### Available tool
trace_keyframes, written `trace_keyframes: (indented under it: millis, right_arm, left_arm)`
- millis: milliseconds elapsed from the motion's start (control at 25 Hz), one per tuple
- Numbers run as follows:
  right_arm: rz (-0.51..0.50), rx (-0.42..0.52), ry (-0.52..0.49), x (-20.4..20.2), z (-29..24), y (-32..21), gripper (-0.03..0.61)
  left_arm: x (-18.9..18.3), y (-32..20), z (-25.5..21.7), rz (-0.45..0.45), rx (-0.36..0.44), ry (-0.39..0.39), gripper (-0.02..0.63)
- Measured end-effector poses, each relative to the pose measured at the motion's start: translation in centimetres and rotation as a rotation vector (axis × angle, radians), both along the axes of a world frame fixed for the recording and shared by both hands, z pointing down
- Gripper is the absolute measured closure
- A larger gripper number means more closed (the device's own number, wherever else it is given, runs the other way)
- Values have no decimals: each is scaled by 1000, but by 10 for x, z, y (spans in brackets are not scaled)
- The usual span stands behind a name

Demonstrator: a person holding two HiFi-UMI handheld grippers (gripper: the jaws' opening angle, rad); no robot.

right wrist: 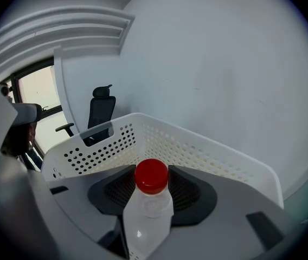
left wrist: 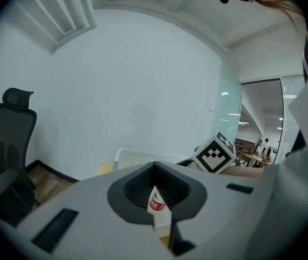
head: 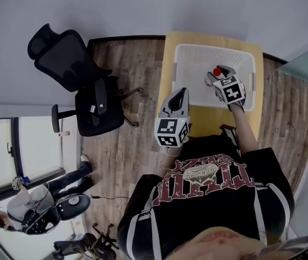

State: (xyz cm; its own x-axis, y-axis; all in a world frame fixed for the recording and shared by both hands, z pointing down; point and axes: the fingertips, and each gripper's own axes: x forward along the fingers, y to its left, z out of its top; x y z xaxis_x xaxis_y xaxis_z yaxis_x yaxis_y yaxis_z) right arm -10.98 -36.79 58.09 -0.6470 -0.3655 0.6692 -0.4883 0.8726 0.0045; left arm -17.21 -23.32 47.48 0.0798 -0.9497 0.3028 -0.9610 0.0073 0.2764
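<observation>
gripping red-capped bottle (right wrist: 148,213) in right tongs (right wrist: 152,188); left tongs (left wrist: 155,188) pinching white packet (left wrist: 158,203)

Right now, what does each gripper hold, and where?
The right gripper holds a clear bottle just below its red cap; the left gripper, a white pack below its red label.

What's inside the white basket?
The right gripper holds a clear, red-capped bottle over the floor of the white basket. The floor that shows looks bare. The patch under the gripper and bottle is covered, so anything there can't be seen.
</observation>
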Motion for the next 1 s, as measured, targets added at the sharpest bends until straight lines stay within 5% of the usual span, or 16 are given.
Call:
trace_keyframes:
  millis: [1000]
  right_arm:
    - [-5, 41, -130, 11, -38, 20, 410]
  left_arm:
    - [13, 5, -8, 48, 26, -3, 566]
